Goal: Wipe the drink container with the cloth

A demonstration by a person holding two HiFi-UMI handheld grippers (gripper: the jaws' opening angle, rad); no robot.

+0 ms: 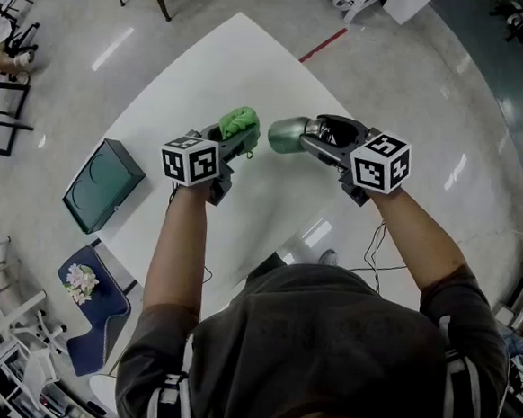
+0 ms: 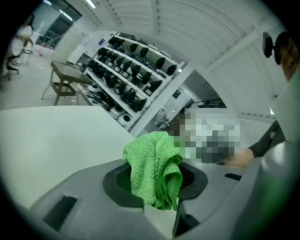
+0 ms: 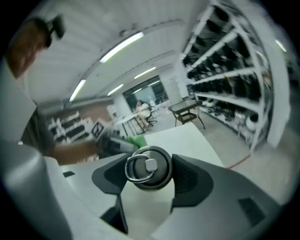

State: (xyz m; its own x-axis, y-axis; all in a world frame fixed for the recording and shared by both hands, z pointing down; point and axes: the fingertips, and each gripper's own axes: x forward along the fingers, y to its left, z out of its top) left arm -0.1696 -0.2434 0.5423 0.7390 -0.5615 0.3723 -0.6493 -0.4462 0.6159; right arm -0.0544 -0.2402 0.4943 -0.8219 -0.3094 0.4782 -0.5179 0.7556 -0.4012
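While both arms reach over the white table (image 1: 255, 63), the left gripper (image 1: 233, 141) is clamped on a bunched green cloth (image 1: 240, 121). The right gripper (image 1: 314, 137) is closed around the lid (image 3: 159, 178) end of a grey-green drink container (image 1: 285, 135), which it holds sideways just beside the cloth. A metal ring (image 3: 126, 168) lies on the lid.

Workshop-like lab, shelves (image 2: 131, 75) of equipment, white table (image 1: 228, 66), glossy floor (image 1: 415, 89)
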